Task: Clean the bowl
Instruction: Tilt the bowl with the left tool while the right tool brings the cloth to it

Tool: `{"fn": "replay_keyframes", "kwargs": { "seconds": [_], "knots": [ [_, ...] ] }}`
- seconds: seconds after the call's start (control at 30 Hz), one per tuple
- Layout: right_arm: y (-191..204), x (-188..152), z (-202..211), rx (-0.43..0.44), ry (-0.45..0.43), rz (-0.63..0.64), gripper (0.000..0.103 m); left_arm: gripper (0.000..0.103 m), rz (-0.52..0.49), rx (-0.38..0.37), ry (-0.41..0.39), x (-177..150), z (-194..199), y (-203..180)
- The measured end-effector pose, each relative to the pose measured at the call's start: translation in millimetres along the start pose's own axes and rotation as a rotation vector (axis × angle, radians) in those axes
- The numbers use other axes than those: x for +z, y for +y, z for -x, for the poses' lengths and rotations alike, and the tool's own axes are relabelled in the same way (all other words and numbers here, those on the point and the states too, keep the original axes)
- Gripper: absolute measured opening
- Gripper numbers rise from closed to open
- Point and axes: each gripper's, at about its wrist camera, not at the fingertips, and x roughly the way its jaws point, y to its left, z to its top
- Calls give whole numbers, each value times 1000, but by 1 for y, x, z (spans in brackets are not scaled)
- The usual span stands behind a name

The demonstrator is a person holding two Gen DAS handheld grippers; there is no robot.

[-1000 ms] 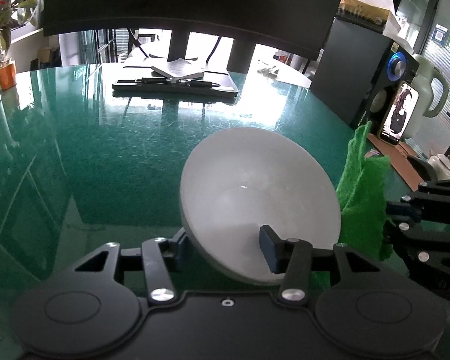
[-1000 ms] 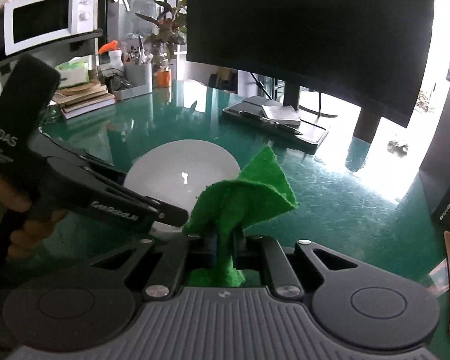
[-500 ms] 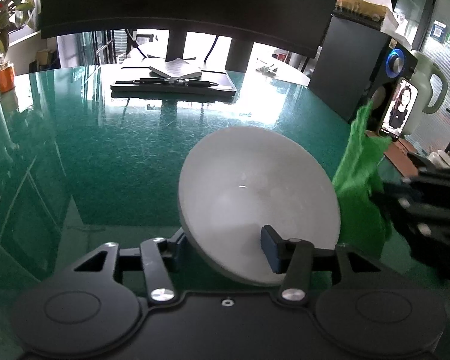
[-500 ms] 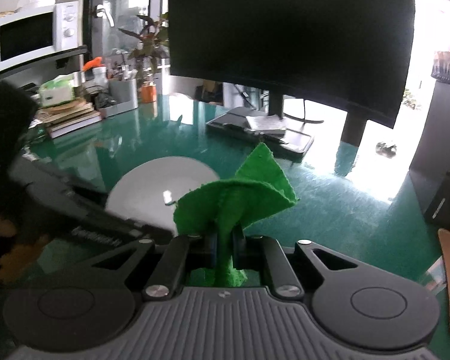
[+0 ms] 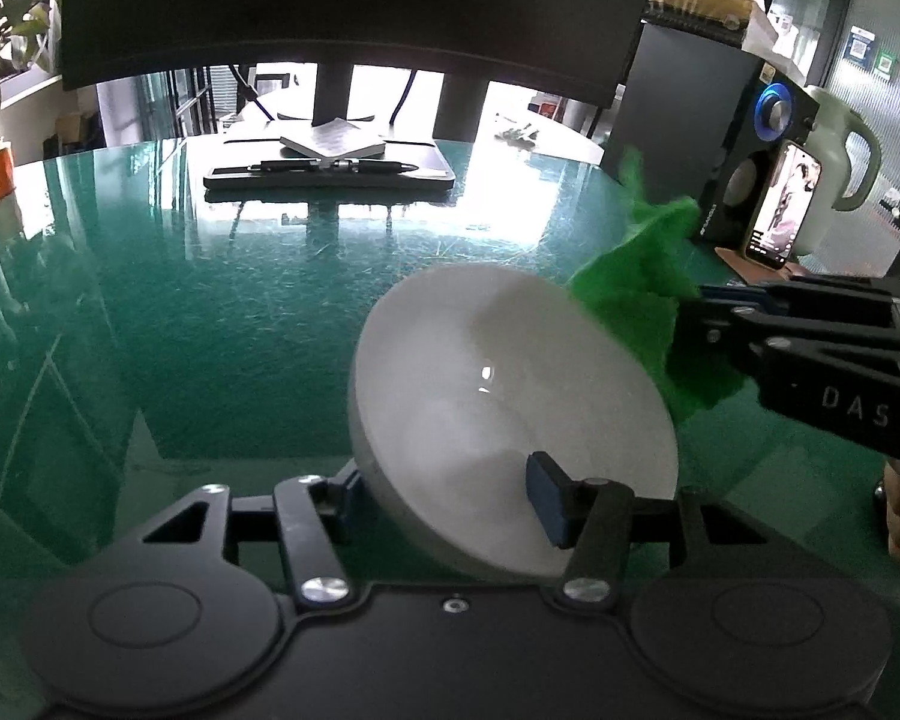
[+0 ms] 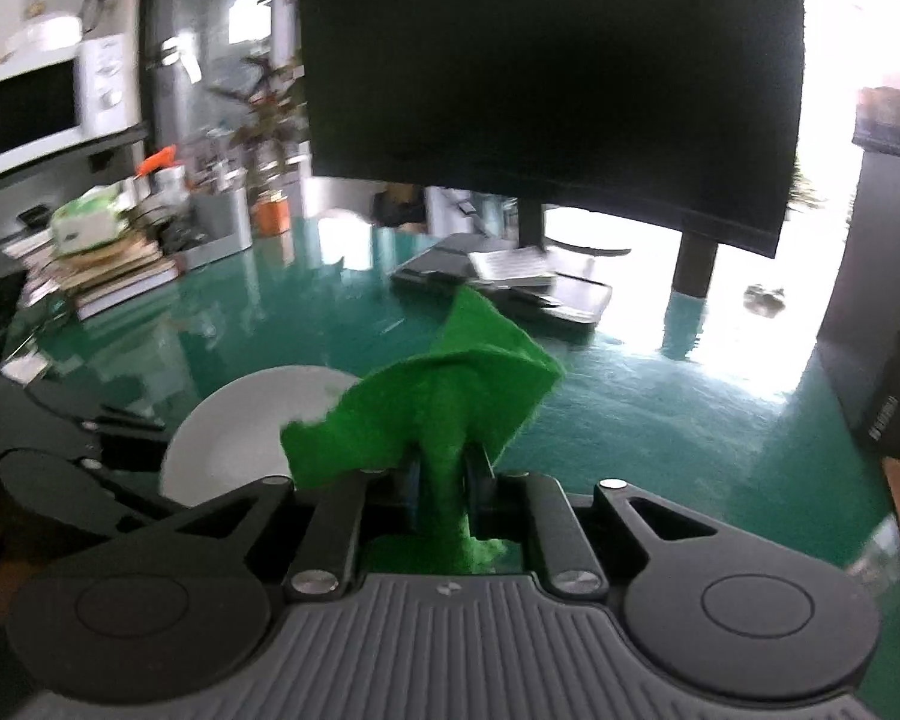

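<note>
A white bowl (image 5: 510, 396) is held tilted above the green glass table (image 5: 210, 312), its inside facing the left wrist camera. My left gripper (image 5: 444, 501) is shut on its near rim, one blue pad inside and one behind the wall. A crumpled green cloth (image 5: 642, 300) touches the bowl's far right rim. My right gripper (image 6: 444, 474) has the cloth (image 6: 450, 390) pinched between its pads while its jaws are opening slightly. In the right wrist view the bowl (image 6: 240, 432) lies low and left of the cloth.
A dark monitor (image 5: 342, 6) stands at the back, with a black tray (image 5: 330, 174) holding a notepad and pens beneath it. A speaker (image 5: 750, 138), a lit phone (image 5: 780, 204) and a kettle (image 5: 840, 168) stand at the right. Books (image 6: 108, 276) and a potted plant (image 6: 270, 180) are far left.
The right gripper has carried the green cloth up from beside the bowl's right side to its far right rim. The bowl and left gripper have stayed put.
</note>
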Motion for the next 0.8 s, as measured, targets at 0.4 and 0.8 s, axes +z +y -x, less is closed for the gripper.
{"fn": "replay_keyframes", "kwargs": {
  "seconds": [0.4, 0.8],
  "knots": [
    [13, -26, 12, -2, 68, 68, 10, 36, 47, -101, 46, 6, 1, 15],
    [11, -21, 4, 11, 70, 100, 10, 36, -5, -89, 66, 12, -4, 14]
  ]
}}
